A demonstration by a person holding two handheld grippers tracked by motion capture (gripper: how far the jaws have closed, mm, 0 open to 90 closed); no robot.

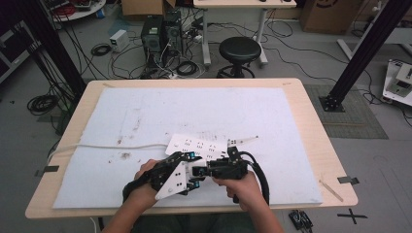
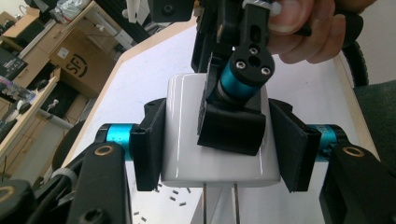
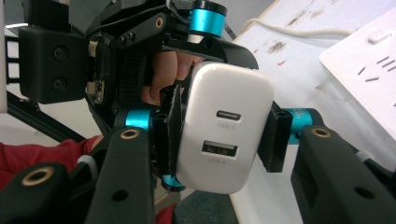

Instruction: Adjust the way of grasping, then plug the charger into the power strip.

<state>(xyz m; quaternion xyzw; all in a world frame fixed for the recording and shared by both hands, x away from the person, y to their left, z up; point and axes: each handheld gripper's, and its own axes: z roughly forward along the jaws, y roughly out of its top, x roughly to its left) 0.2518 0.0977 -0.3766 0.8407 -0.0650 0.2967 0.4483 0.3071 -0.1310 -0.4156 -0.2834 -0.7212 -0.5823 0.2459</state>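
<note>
A white USB charger (image 2: 187, 140) is held between both grippers above the front of the mat. My left gripper (image 2: 219, 144) is shut on its two narrow sides, and its metal prongs (image 2: 205, 200) point back toward that gripper's camera. My right gripper (image 3: 222, 140) comes from the opposite side, with its pads against the charger (image 3: 224, 126), whose USB ports face that camera. In the high view the two grippers (image 1: 194, 171) meet nose to nose, a hand behind each. A white power strip (image 1: 199, 147) lies flat just beyond them.
A white mat (image 1: 145, 111) covers most of the wooden table (image 1: 311, 126). The strip's white cable (image 1: 111, 145) runs off to the left edge. A black stool (image 1: 239, 51) and computer towers (image 1: 160, 34) stand on the floor beyond the table.
</note>
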